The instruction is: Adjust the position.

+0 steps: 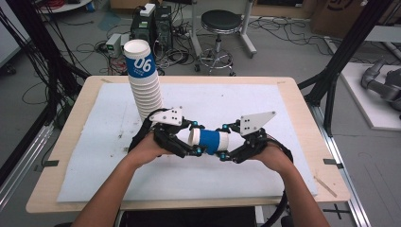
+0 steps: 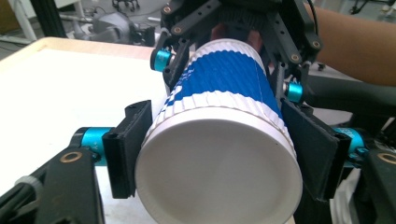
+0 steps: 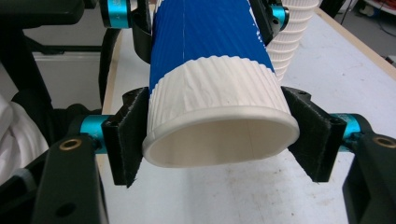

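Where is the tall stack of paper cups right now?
In the high view the cup stack stands upright on the white mat, left of centre toward the far edge, just behind the left gripper.

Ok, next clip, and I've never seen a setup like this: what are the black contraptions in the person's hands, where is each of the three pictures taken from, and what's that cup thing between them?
No robot here: a person holds a hand-operated two-jaw tool in each hand. The high view looks down on a wooden table covered by a white mat. The other two pictures come from cameras riding on the tools.

The left gripper clamps the closed bottom end of a blue-and-white ribbed paper cup; the right gripper clamps its open rim end. The cup lies sideways between them, above the mat.

Behind the left gripper stands a tall leaning stack of similar white ribbed cups, the top one marked 06.
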{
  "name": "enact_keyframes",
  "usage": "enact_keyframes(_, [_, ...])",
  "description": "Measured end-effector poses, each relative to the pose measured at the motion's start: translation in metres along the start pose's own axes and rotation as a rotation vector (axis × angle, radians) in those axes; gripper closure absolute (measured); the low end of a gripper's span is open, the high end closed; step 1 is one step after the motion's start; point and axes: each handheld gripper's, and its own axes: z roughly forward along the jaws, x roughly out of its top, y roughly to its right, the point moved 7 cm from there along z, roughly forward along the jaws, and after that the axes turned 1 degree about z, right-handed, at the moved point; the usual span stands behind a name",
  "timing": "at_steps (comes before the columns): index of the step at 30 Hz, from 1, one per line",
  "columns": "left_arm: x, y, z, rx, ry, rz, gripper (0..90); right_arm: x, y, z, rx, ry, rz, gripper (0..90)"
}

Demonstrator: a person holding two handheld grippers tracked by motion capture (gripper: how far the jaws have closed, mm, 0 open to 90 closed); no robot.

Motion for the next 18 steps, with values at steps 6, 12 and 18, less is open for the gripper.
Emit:
enact_keyframes(6, [0.0, 0.0, -0.002, -0.022, 0.043, 0.003, 29.8, 0.002, 0.001, -0.002, 0.013, 0.017, 0.023, 22.7])
enact_keyframes(12, [0.002, -0.005, -0.011, -0.003, 0.152, -0.021, 29.7, 0.009, 0.01, -0.016, -0.003, 0.217, 0.219, 18.4])
enact_keyframes(18, [0.003, -0.003, -0.008, -0.013, 0.162, 0.008, 29.6, 0.005, 0.007, -0.005, 0.014, 0.189, 0.197, 17.9])
